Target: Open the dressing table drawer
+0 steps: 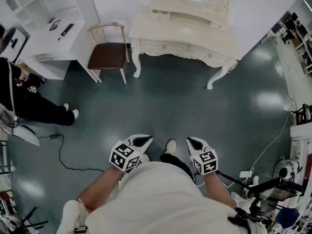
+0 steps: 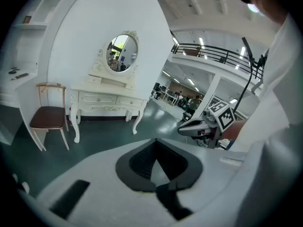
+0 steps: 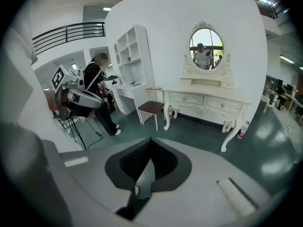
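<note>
The white dressing table (image 1: 195, 30) with an oval mirror stands against the far wall, well ahead of me across the dark green floor. Its two front drawers (image 1: 163, 47) (image 1: 208, 55) are closed, and they show again as the drawers (image 2: 97, 99) (image 3: 222, 106) in both gripper views. My left gripper (image 1: 142, 141) and right gripper (image 1: 196, 142) hang close to my body, far from the table. In the left gripper view the left gripper (image 2: 155, 144) has its jaws together and empty. The right gripper (image 3: 151, 142) looks the same, shut on nothing.
A chair with a brown seat (image 1: 108, 55) stands left of the table, beside white shelving (image 1: 46, 30). A person in black (image 1: 22, 99) stands at the left, with a cable (image 1: 63, 152) on the floor. Stands and equipment (image 1: 287, 179) crowd the right. A bottle (image 3: 244, 128) sits by the table's right leg.
</note>
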